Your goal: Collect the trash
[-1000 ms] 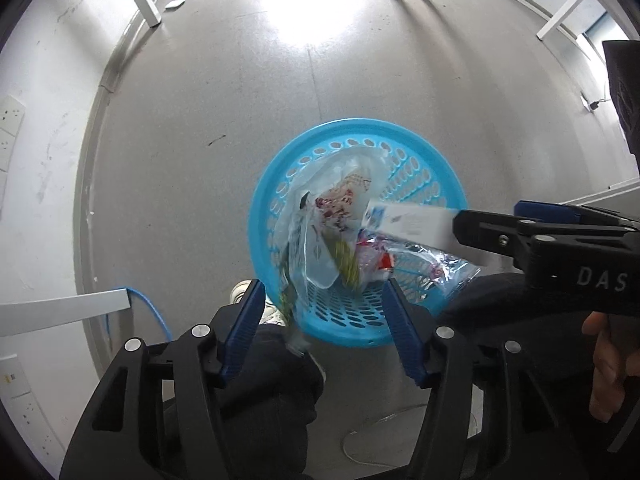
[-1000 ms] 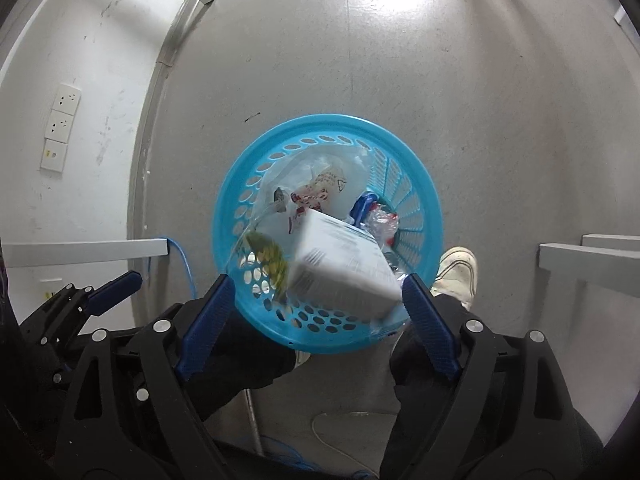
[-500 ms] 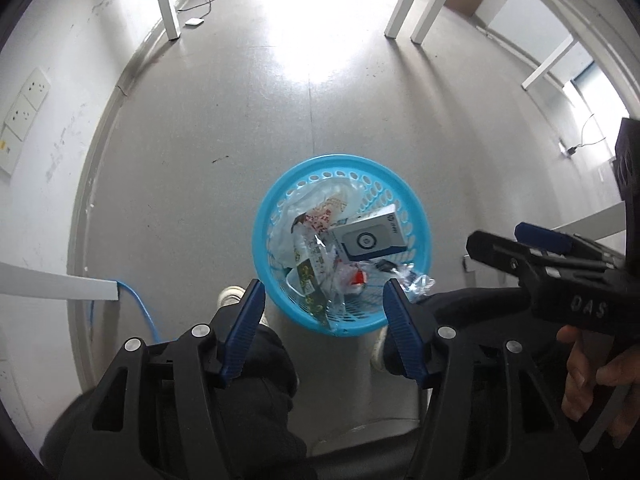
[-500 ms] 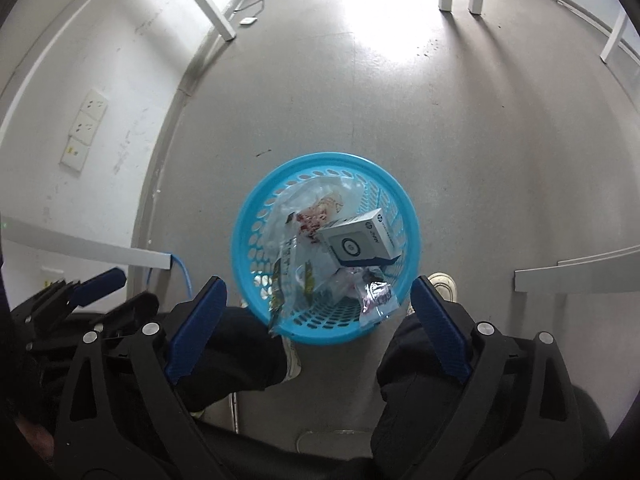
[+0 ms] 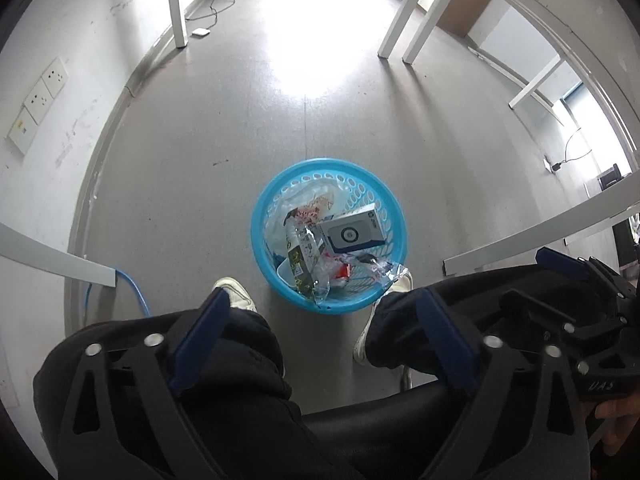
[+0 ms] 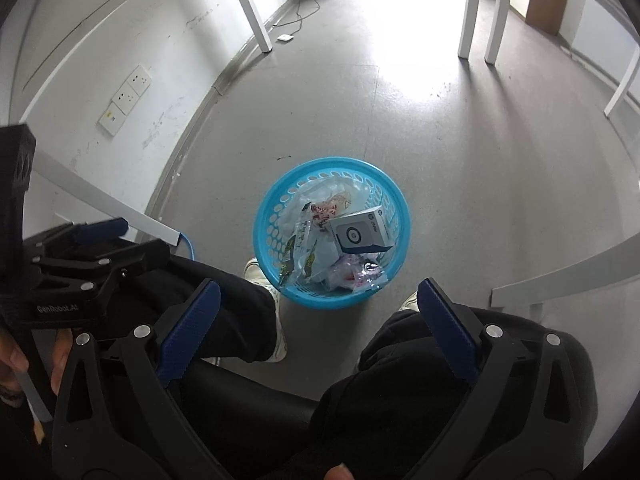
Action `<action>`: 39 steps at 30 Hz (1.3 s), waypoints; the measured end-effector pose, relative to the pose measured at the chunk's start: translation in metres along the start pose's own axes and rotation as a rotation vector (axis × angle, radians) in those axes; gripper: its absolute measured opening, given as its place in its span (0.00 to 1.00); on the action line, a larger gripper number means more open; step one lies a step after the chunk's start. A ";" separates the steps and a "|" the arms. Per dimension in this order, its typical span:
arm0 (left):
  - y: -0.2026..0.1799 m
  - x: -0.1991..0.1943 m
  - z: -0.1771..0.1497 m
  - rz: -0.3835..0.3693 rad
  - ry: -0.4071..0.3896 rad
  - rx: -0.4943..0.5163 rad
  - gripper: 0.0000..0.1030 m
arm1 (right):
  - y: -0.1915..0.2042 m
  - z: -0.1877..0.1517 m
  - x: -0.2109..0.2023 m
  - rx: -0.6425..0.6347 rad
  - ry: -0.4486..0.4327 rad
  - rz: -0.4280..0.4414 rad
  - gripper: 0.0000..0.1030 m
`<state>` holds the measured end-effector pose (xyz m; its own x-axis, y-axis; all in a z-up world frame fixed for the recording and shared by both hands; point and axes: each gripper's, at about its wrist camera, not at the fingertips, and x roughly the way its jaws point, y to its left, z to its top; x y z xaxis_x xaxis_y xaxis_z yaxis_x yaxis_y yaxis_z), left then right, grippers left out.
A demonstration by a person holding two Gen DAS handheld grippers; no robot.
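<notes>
A blue plastic basket (image 5: 262, 240) stands on the floor between the person's feet; it also shows in the right wrist view (image 6: 264, 216). Inside lie a grey-and-white box (image 5: 354, 232) (image 6: 362, 232) and several clear and printed wrappers (image 5: 304, 256) (image 6: 304, 248). One clear wrapper (image 5: 390, 271) hangs over the near rim. My left gripper (image 5: 320, 320) is open and empty, high above the basket. My right gripper (image 6: 318, 312) is open and empty, also high above it. Each gripper shows at the edge of the other's view.
The person's dark-trousered legs (image 5: 240, 360) and white shoes (image 5: 236, 292) flank the basket. White table legs (image 5: 400, 20) (image 6: 472, 8) stand further off. A wall with sockets (image 5: 38, 100) runs on the left, with a blue cable (image 5: 134, 292) near it.
The box fell from my right gripper into the basket. Both grippers rose well above the basket, which now looks smaller, and the legs came into view.
</notes>
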<state>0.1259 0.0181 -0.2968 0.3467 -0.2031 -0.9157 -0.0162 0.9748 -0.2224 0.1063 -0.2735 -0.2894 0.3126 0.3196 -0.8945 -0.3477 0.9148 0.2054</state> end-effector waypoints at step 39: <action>0.005 0.019 0.006 -0.052 0.046 0.006 0.94 | -0.011 0.009 0.024 0.039 0.089 0.095 0.92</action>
<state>0.1386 0.0201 -0.3136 0.3030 -0.2578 -0.9174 0.0068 0.9633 -0.2684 0.1260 -0.2739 -0.3095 0.1994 0.3838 -0.9016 -0.3371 0.8908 0.3047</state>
